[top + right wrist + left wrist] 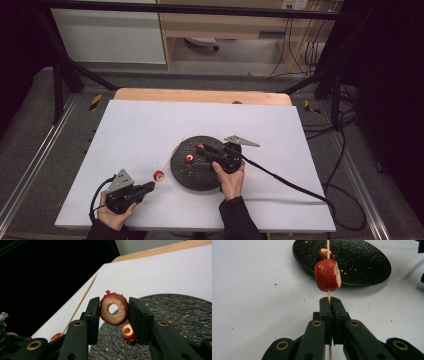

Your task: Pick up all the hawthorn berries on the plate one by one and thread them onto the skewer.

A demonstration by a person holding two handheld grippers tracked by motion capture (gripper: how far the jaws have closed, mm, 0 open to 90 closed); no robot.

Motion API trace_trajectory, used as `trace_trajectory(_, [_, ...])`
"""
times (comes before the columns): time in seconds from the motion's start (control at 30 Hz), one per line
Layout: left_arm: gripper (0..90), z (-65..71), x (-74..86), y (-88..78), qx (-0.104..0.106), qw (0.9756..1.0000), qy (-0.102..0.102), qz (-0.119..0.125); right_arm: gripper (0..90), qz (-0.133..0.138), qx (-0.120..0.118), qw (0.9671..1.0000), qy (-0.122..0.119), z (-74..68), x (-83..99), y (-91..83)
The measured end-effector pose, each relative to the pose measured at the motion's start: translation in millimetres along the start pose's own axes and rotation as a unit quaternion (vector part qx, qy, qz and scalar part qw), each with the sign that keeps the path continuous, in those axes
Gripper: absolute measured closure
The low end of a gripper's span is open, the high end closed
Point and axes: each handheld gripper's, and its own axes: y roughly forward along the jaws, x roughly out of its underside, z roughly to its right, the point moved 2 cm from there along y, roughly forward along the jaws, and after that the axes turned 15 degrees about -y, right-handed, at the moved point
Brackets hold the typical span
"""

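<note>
My left gripper (pixel 329 302) is shut on the lower end of a thin wooden skewer (pixel 328 247), near the table's front left (pixel 149 187). One red fruit piece (pixel 327 275) is threaded on the skewer just beyond the jaws, also visible from above (pixel 158 175). The skewer's tip slants up over the edge of a black plate (pixel 200 172). My right gripper (pixel 113 315) is shut on a cored red fruit ring (pixel 114 308), its hole facing the camera, held above the plate (pixel 199 147). Another red fruit piece (pixel 189 158) lies on the plate (pixel 128 333).
The white board (pixel 150 125) covers a wooden table with its far edge (pixel 200 95) showing. Crumbs dot the plate (pixel 362 265) and the board near it. A black cable (pixel 290 185) trails from my right gripper across the board to the right.
</note>
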Motion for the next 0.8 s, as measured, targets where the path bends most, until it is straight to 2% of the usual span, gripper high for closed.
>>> trace_trajectory(0.43, [88.3, 4.1, 0.0, 1.5, 0.004, 1.0, 0.003, 0.003, 63.3, 0.05, -0.003, 0.9985, 0.019, -3.0, -1.6, 1.7])
trace_trajectory(0.8, [88.2, 9.1, 0.0, 3.3, 0.006, 0.9999, 0.006, 0.005, 63.2, 0.092, 0.001, 0.9951, 0.036, -0.7, -7.9, 2.3])
